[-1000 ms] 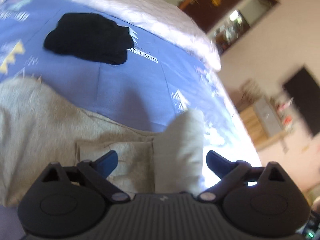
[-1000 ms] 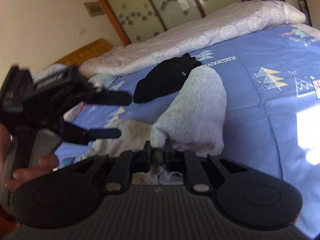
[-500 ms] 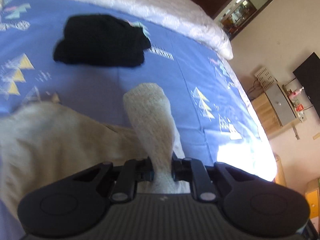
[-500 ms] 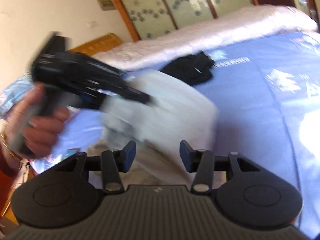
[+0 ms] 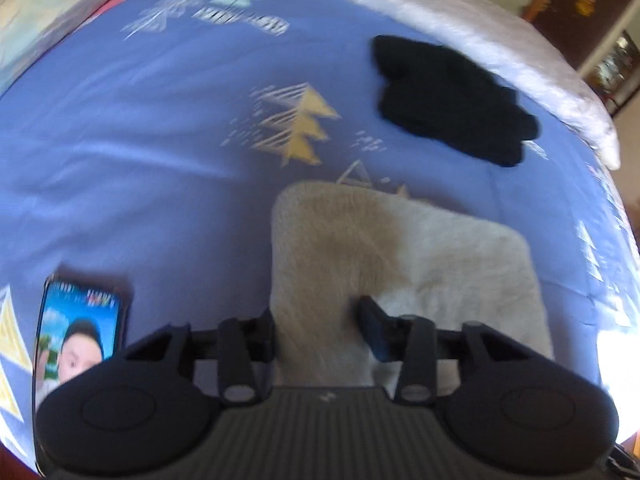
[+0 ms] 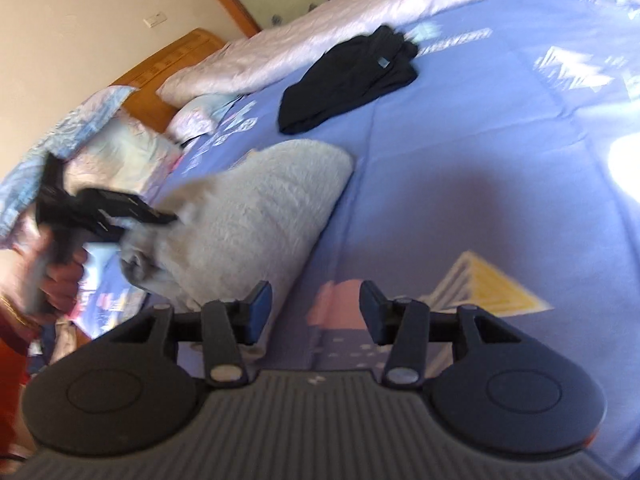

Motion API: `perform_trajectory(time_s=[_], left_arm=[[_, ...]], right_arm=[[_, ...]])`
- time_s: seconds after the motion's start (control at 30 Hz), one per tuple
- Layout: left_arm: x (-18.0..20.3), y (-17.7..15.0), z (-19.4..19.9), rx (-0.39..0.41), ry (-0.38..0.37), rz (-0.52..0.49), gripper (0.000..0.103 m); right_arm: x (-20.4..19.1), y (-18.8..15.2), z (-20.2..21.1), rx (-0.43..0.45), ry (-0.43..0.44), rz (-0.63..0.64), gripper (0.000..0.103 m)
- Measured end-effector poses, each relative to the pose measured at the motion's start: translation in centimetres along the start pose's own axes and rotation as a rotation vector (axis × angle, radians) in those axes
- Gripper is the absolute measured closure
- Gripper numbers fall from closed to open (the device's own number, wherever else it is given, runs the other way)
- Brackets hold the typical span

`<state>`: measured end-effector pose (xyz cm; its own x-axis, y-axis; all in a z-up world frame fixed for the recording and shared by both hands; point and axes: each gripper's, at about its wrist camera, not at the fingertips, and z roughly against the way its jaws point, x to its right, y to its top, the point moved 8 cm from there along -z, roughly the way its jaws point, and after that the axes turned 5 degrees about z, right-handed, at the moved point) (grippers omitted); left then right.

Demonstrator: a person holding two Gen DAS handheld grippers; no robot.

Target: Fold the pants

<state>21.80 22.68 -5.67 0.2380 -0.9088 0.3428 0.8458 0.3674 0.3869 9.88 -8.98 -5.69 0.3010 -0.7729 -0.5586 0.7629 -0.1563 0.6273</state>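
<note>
Left wrist view: left gripper (image 5: 318, 326) spreading around fold of grey pants (image 5: 400, 264), lying bundled near black garment (image 5: 448, 100). Right gripper (image 6: 314, 312) hovering spread, empty. Folding looking nearly finished; final tidying likely remaining.

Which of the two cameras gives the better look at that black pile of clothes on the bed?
The right wrist view. There the black clothes lie in sharper focus on the blue sheet, with folds and a small label visible. The left wrist view shows them only as a blurred dark patch beyond the fuzzy cream pants.
</note>
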Motion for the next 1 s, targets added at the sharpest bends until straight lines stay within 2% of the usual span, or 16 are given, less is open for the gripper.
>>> perform_trajectory(time_s=[0.07,0.17,0.2,0.33,0.4,0.47,0.5,0.53,0.57,0.63,0.67,0.73,0.8,0.87,0.93,1.0], left_arm=[[-1.0,-0.1,0.6,0.013,-0.066,0.059,0.049],[-2.1,0.2,2.3,0.094,-0.126,0.128,0.011],[-2.2,0.0,2.7,0.116,-0.133,0.137,0.004],[-1.6,-1.7,1.7,0.062,-0.189,0.129,0.004],[-1.6,-2.7,0.1,0.025,-0.160,0.126,0.004],[-1.9,-3.8,-1.6,-0.017,-0.154,0.156,0.009],[-1.8,-4.3,-2.3,-0.032,-0.175,0.174,0.023],[-1.7,-4.7,-2.6,-0.029,-0.195,0.184,0.031],[-1.6,-4.9,-2.4,-0.011,-0.189,0.182,0.045],[-1.2,-5.1,-1.7,-0.003,-0.167,0.184,0.056],[-0.8,-5.2,-1.3,-0.008,-0.192,0.201,0.065],[0.9,-5.8,-0.3,-0.034,-0.318,0.232,0.082],[3.8,-6.8,1.1,-0.057,-0.432,0.219,0.082],[7.1,-8.2,1.5,-0.072,-0.483,0.149,0.082],[10.2,-9.9,0.6,-0.101,-0.470,0.074,0.082],[12.5,-11.6,-1.1,-0.126,-0.410,0.000,0.080]], right_arm=[[0.0,0.2,-0.8,-0.014,0.051,-0.066,0.044],[-0.1,0.0,-1.3,-0.033,0.110,-0.183,0.033],[0.1,0.2,-1.9,-0.041,0.125,-0.219,0.031],[0.0,0.2,-4.4,-0.095,0.175,-0.333,0.024],[-0.3,0.1,-6.1,-0.121,0.181,-0.374,0.022],[-0.9,-0.1,-7.6,-0.153,0.216,-0.409,0.018],[-1.3,-0.1,-7.9,-0.151,0.214,-0.398,0.020],[-1.8,0.2,-8.0,-0.159,0.201,-0.362,0.027],[-2.4,0.3,-8.0,-0.195,0.201,-0.334,0.071],[-2.6,2.0,-6.2,-0.177,0.184,-0.289,0.077],[-2.8,3.3,-4.7,-0.140,0.202,-0.263,0.078],[-2.9,6.0,-0.9,-0.055,0.190,-0.186,0.078],[-2.3,7.9,3.1,0.018,0.143,-0.110,0.078],[-1.0,8.6,6.7,0.062,0.104,-0.059,0.078],[1.3,7.6,9.1,0.065,0.047,-0.048,0.078],[4.3,5.3,9.9,0.041,-0.026,-0.094,0.076]])
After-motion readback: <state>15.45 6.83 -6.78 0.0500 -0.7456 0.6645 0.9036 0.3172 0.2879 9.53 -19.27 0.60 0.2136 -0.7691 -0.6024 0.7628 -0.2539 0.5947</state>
